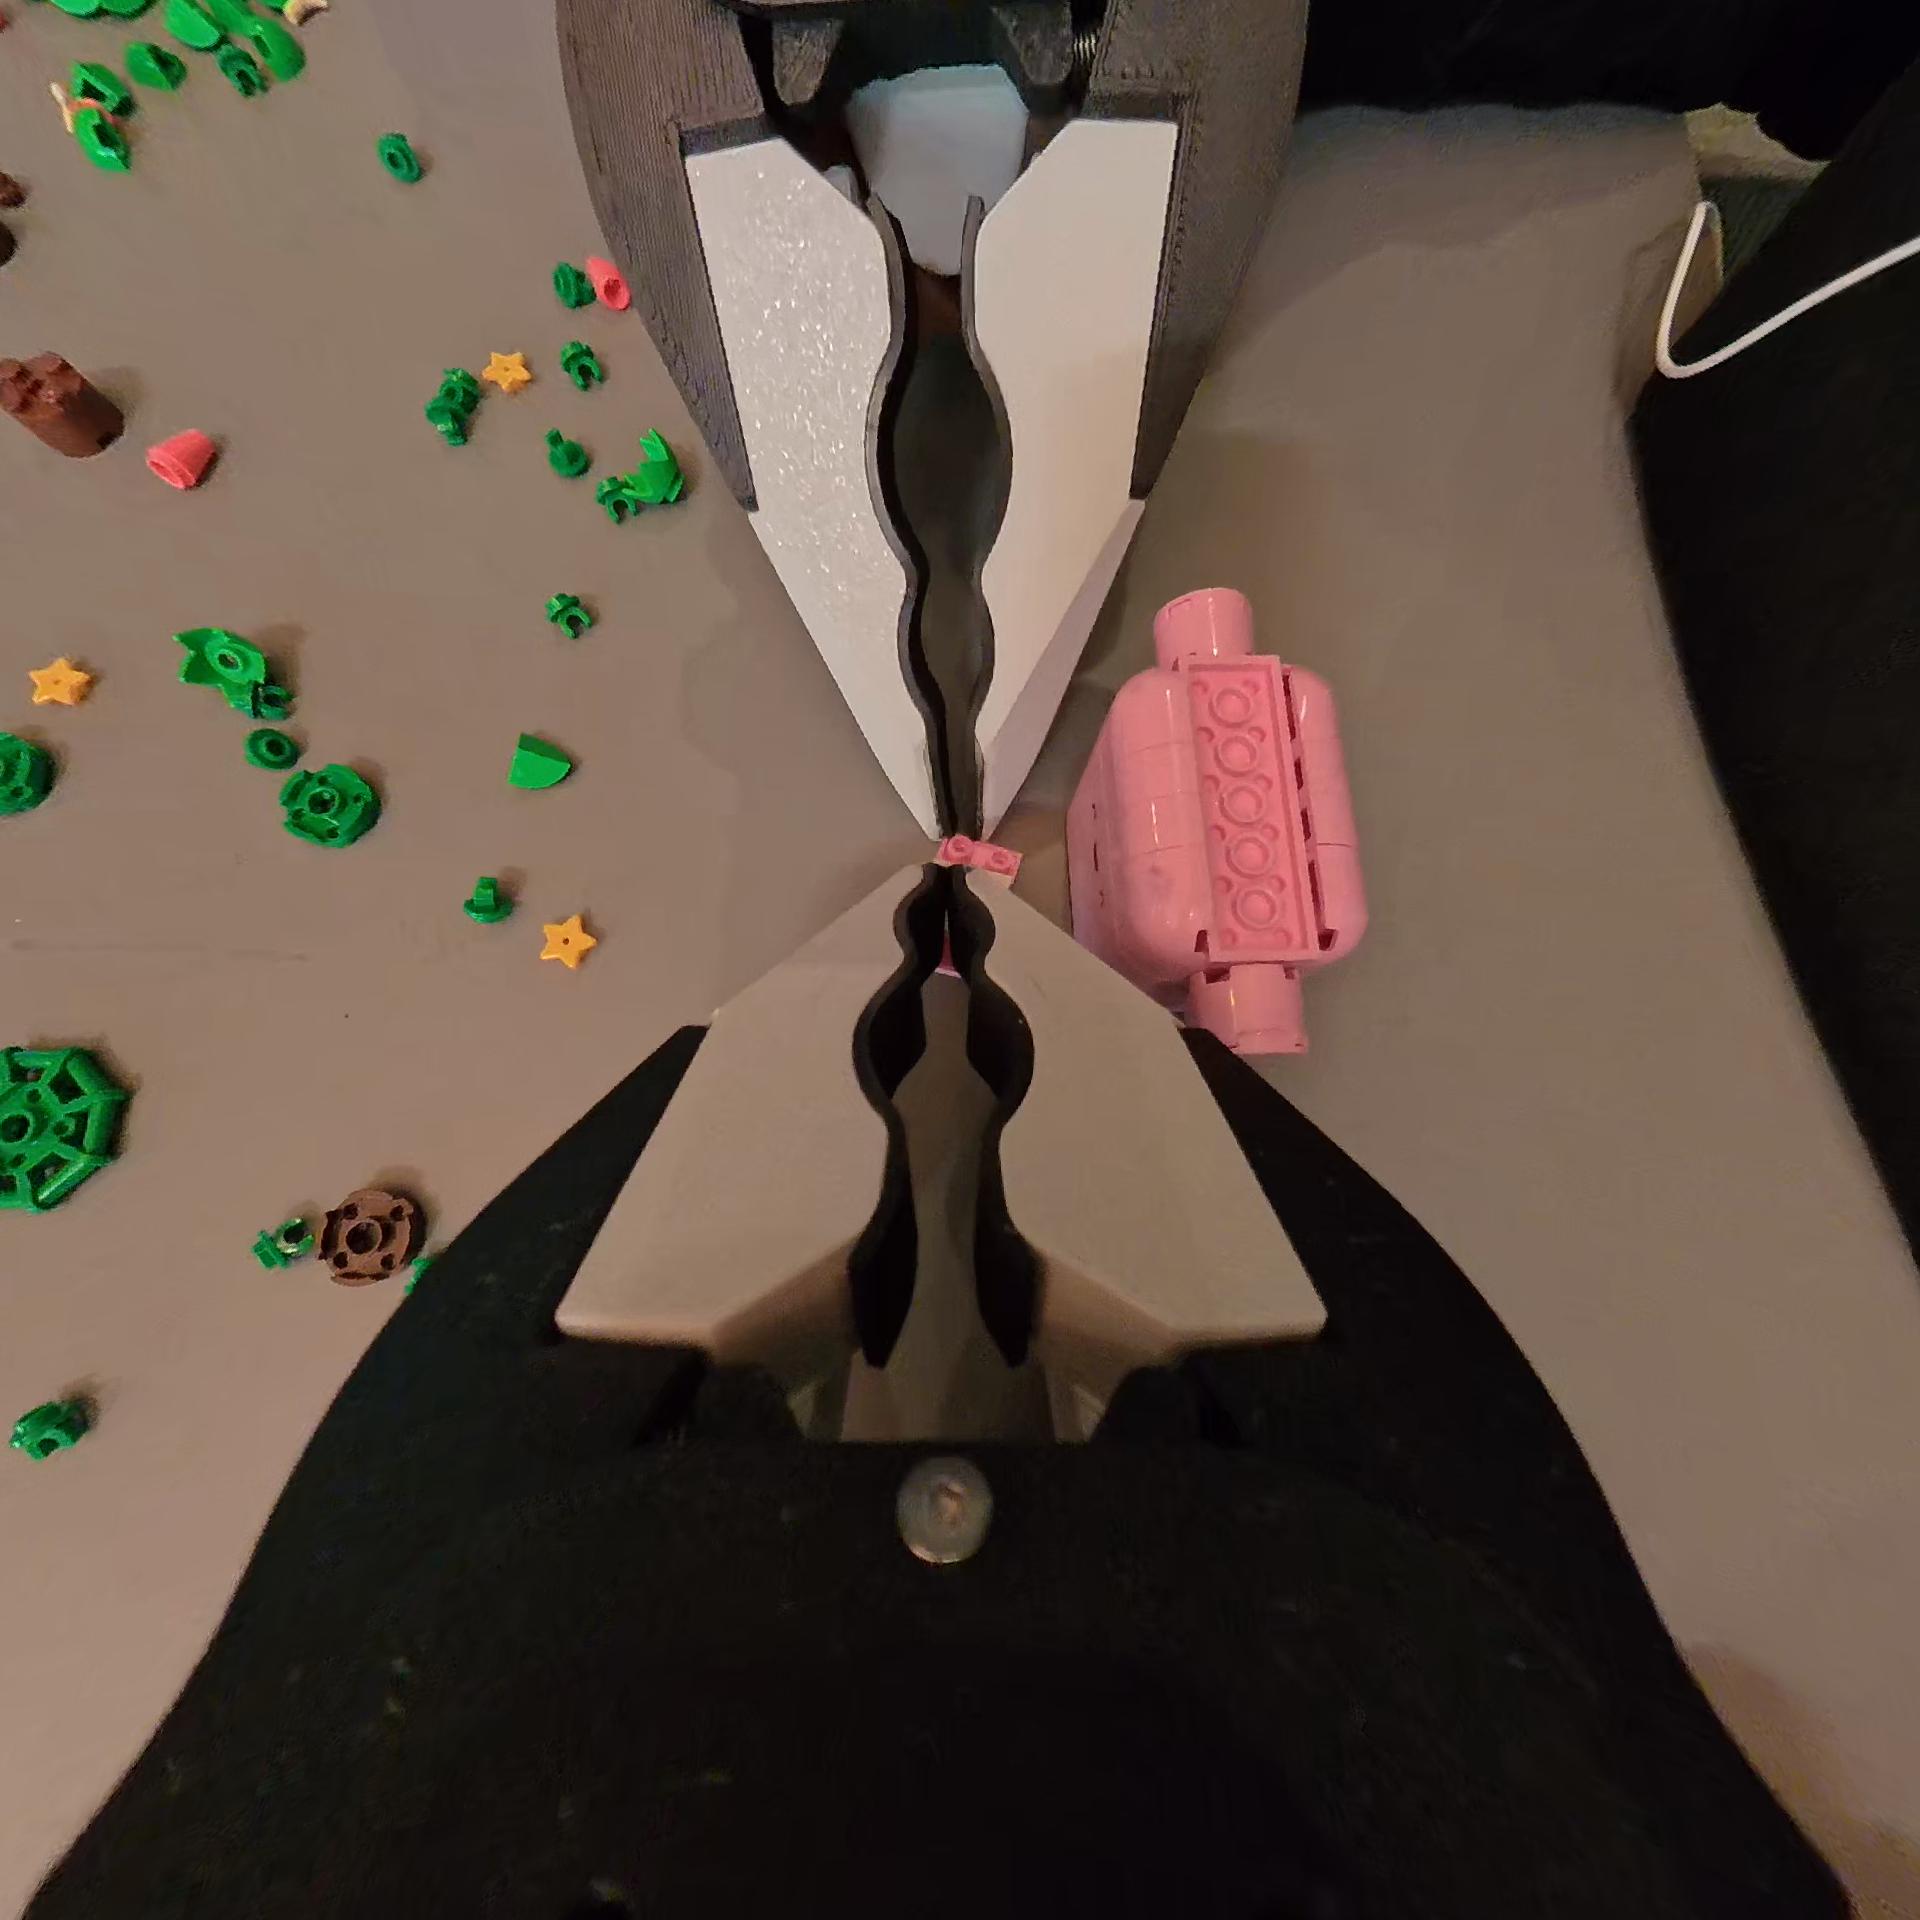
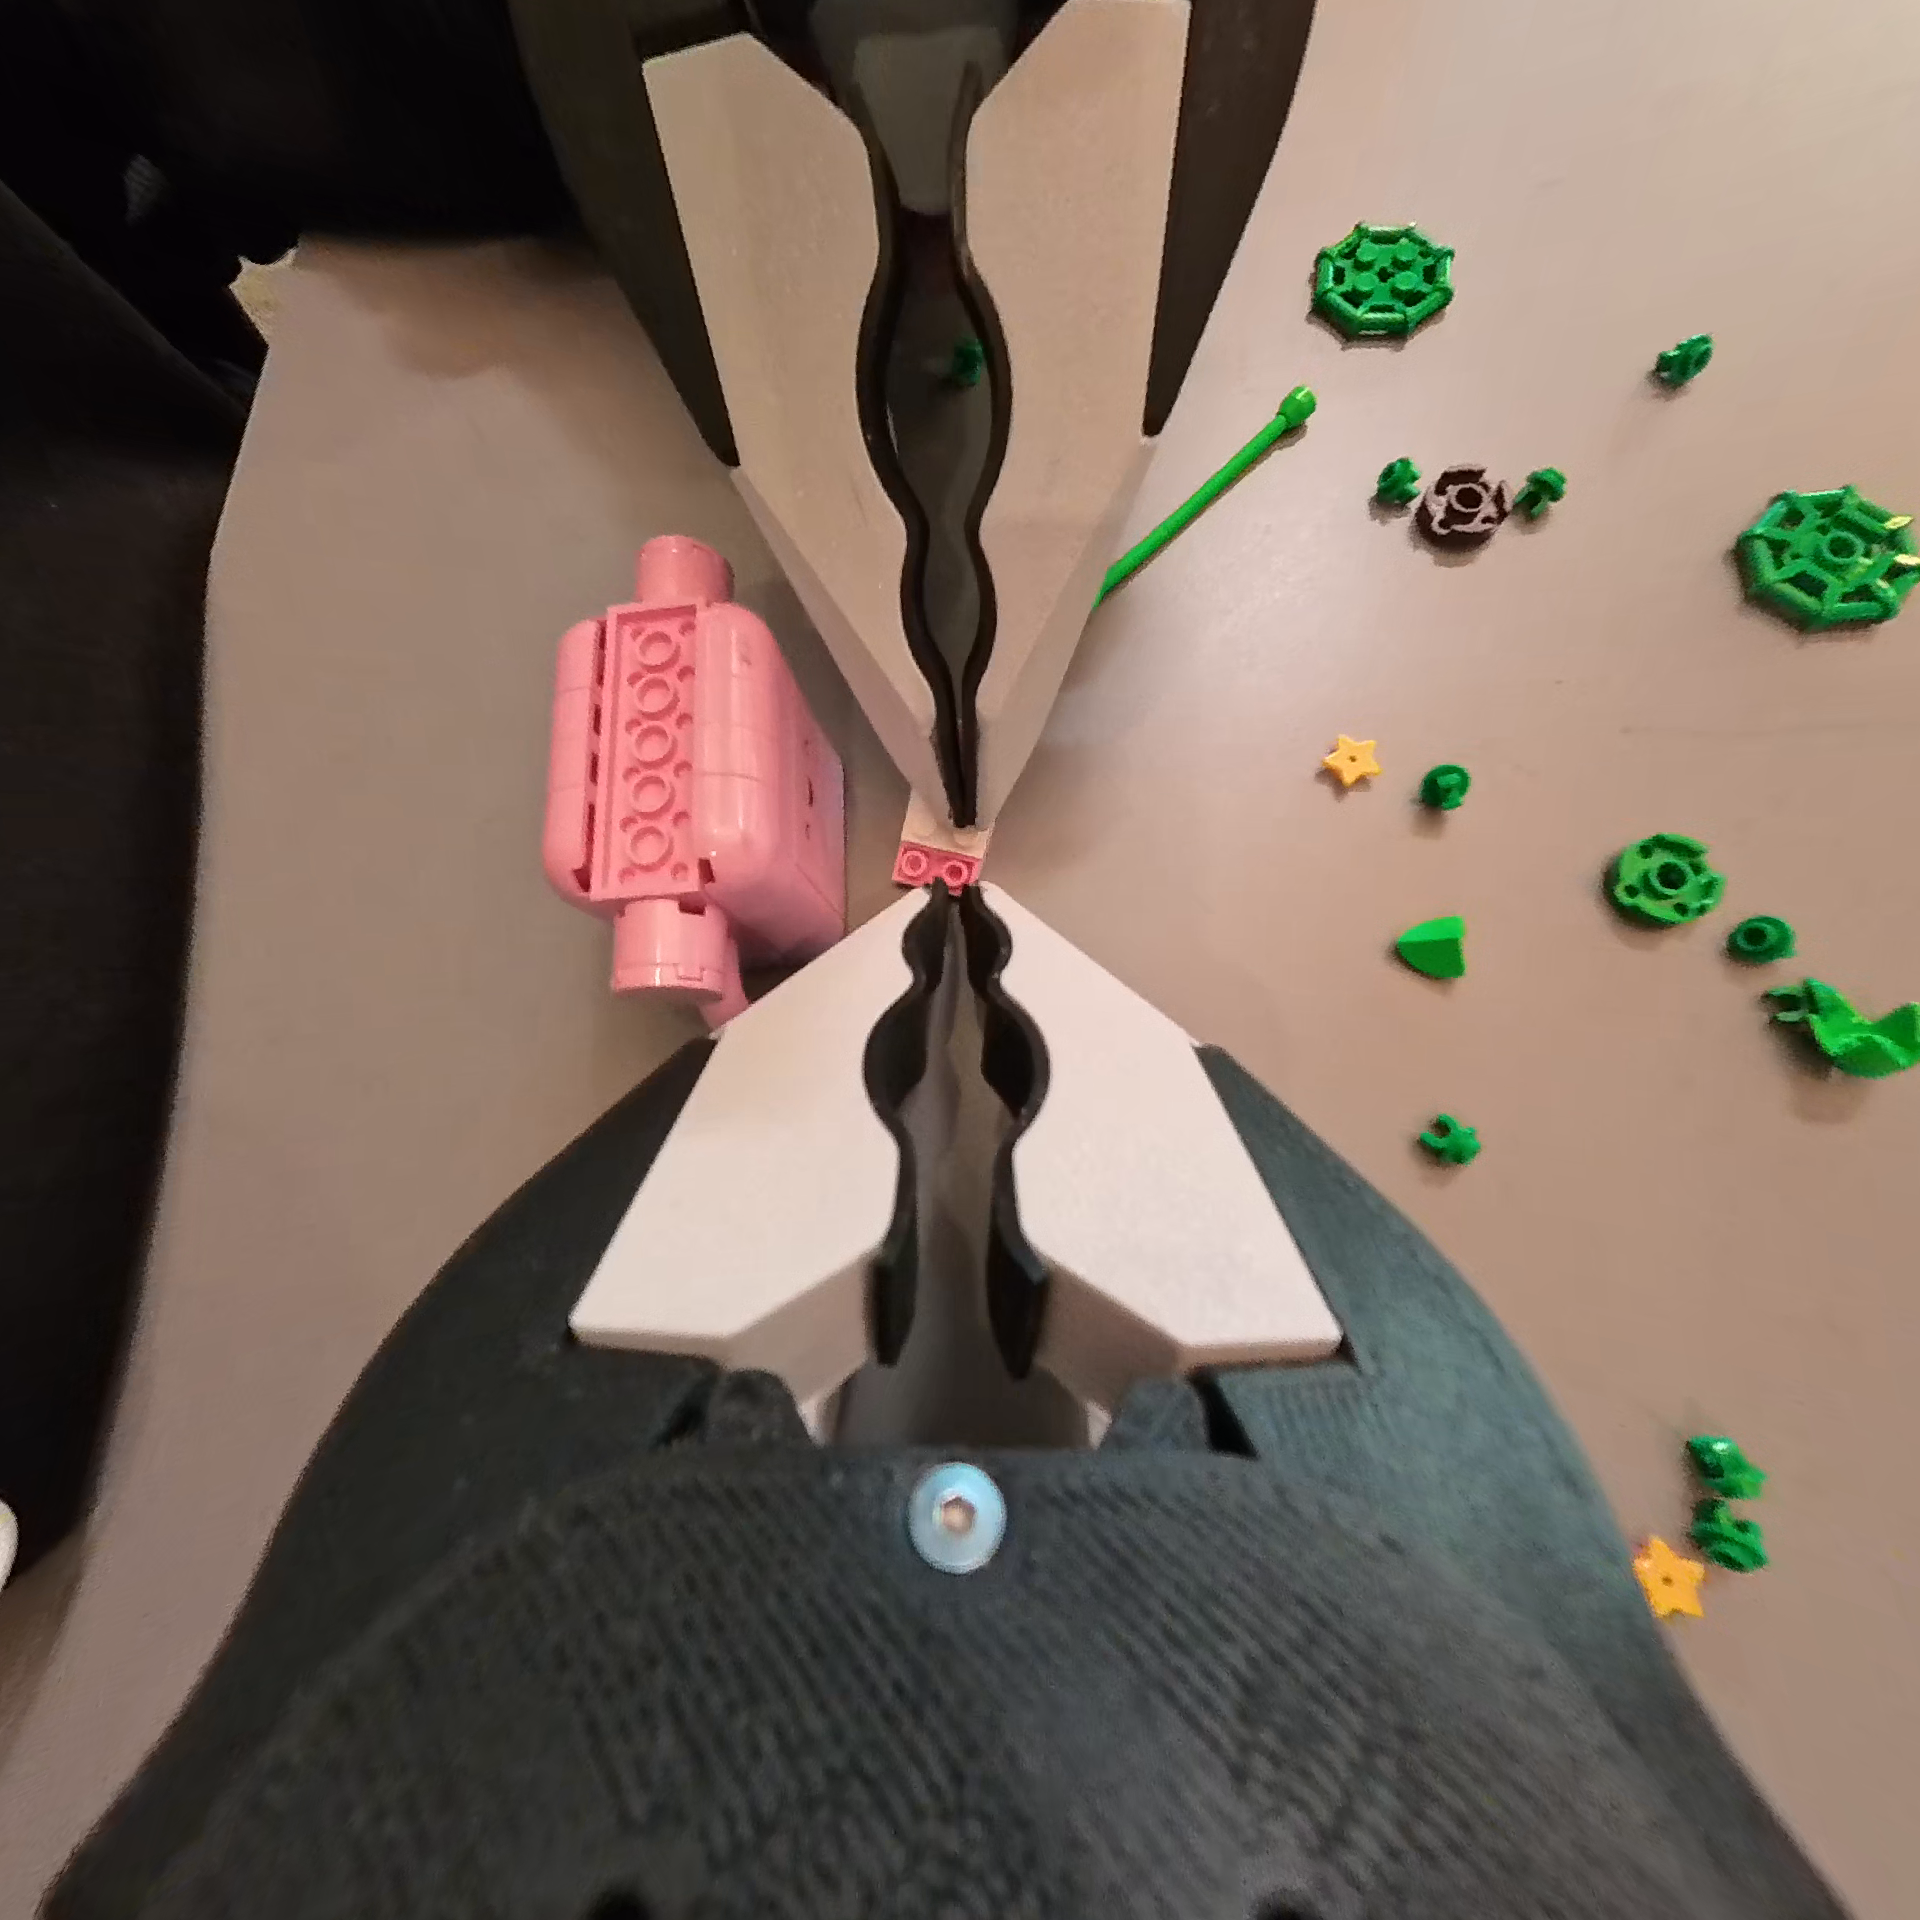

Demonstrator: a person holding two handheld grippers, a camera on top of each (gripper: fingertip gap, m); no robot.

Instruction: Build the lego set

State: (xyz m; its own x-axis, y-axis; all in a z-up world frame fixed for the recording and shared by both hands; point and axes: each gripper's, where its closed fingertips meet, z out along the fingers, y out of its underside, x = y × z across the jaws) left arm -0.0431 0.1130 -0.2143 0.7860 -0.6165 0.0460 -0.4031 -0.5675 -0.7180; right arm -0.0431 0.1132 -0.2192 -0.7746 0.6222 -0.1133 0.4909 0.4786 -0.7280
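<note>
A small pink two-stud piece (image 1: 982, 858) hangs above the table between my two grippers, which meet tip to tip. My left gripper (image 1: 943, 881) is shut, its tips pinching one edge of the piece. My right gripper (image 2: 954, 896) is shut, its tips at the opposite edge. In the right wrist view the piece (image 2: 938, 864) shows its round-holed side, with a pale strip toward the left gripper (image 2: 961, 816). The right gripper (image 1: 958, 823) comes in from the top of the left wrist view. A larger pink lego assembly (image 1: 1226, 821) lies on its side on the grey table just beside the tips (image 2: 675, 769).
Loose green pieces (image 1: 328, 805), yellow stars (image 1: 567, 940), small red cones (image 1: 182, 457) and brown pieces (image 1: 369, 1236) lie scattered on one side of the table (image 1: 1455, 623). A green stem (image 2: 1205, 499) lies near the left gripper. Dark fabric (image 1: 1787, 727) and a white cable (image 1: 1683, 312) border the far side. Both grippers' tips are close together, under 4 cm apart.
</note>
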